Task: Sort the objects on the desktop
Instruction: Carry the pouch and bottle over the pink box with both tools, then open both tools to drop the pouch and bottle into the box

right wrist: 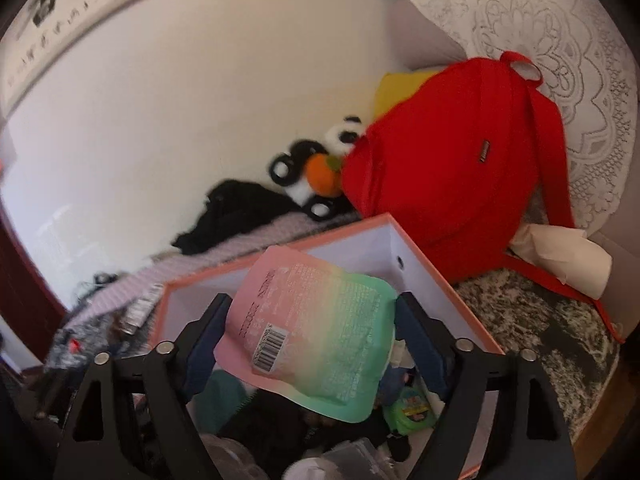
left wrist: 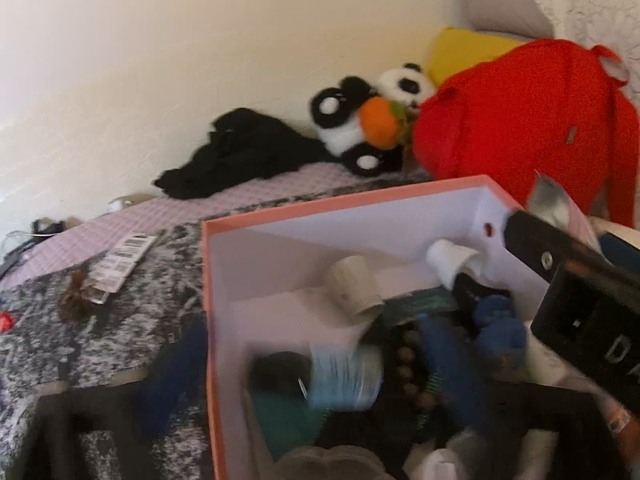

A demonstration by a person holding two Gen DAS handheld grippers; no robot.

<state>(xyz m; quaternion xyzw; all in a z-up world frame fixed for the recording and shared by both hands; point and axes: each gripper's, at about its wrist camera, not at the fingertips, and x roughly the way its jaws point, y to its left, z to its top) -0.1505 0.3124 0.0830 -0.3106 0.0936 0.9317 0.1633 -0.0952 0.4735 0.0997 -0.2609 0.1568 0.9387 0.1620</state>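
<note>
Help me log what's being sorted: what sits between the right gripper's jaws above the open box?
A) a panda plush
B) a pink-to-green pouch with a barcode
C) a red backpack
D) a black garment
B: in the right wrist view the pink-to-green pouch sits between the jaws of the right gripper, above the open box.

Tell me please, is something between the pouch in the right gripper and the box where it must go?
Nothing visible. The pouch sits between the right gripper fingers, directly over the open box, which already holds other items.
</note>
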